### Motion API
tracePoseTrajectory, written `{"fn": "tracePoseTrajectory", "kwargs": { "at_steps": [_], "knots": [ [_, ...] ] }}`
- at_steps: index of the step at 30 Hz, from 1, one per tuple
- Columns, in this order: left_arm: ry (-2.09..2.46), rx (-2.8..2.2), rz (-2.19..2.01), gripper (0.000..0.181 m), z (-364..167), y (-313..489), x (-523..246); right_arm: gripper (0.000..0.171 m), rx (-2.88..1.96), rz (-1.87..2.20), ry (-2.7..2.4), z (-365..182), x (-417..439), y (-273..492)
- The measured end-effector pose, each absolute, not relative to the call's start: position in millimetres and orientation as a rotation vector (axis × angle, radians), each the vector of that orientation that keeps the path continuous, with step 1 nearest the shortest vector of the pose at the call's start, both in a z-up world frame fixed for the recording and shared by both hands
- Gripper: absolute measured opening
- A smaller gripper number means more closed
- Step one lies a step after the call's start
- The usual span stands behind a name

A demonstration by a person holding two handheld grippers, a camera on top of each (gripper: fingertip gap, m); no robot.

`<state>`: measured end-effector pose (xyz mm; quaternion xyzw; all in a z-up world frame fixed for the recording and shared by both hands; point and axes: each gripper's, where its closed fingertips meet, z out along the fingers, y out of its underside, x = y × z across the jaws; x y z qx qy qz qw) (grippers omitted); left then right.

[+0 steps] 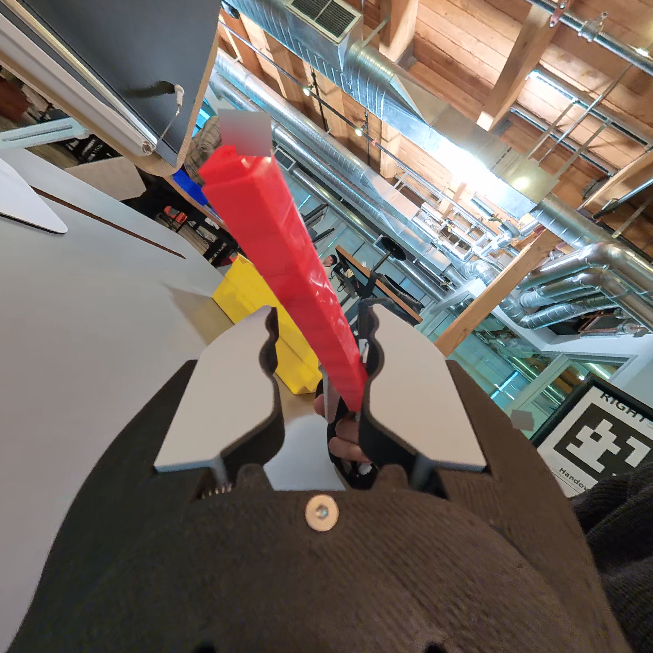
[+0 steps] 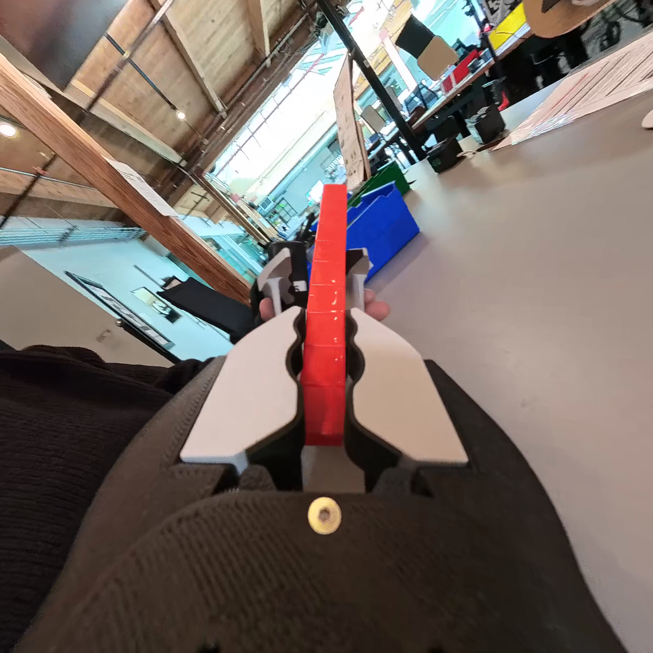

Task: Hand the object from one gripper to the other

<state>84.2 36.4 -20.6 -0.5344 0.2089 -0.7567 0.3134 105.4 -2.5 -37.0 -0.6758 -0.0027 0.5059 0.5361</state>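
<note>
A long red block bar (image 2: 327,318) is clamped between the fingers of my right gripper (image 2: 327,312), which is shut on its near end. The bar runs forward and away from that gripper. My left gripper (image 1: 321,311) is open, with a wide gap. The red bar (image 1: 282,254) passes through this gap, resting against the right-hand finger (image 1: 406,381) and clear of the other. In the right wrist view the left gripper (image 2: 319,263) straddles the bar further along, jaws apart. A hand (image 1: 348,448) shows behind the bar's lower end.
A grey table (image 2: 512,282) lies below. On it are a yellow bin (image 1: 254,293), a blue bin (image 2: 381,229), a green bin (image 2: 388,180) and black boxes (image 2: 445,155). A black-and-white marker card (image 1: 607,441) stands at the right. Across from one pair of fingers to the other is roughly 5 cm.
</note>
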Motion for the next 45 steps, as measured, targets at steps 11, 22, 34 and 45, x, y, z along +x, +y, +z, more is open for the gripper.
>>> {"fn": "tracePoseTrajectory", "kwargs": {
  "at_steps": [11, 22, 34, 45],
  "knots": [
    [0.565, -1.379, -2.061, 0.037, -18.9, 27.9, 84.6, 0.021, -1.503, 1.435, 0.092, -34.1, 101.4, -4.3],
    [0.606, -1.373, -2.094, 0.022, -13.3, 34.5, 79.6, 0.023, -1.599, 1.316, -0.015, -48.5, 87.0, -2.4],
    [0.975, -1.432, -2.081, 0.022, -25.0, 34.8, 81.0, 0.046, -1.76, 1.161, -0.249, -67.0, 83.3, -9.7],
    [1.06, -1.443, -2.095, 0.022, -27.5, 36.1, 77.7, 0.046, -1.93, 1.202, -0.469, -98.7, 53.1, -28.9]
  ]
}}
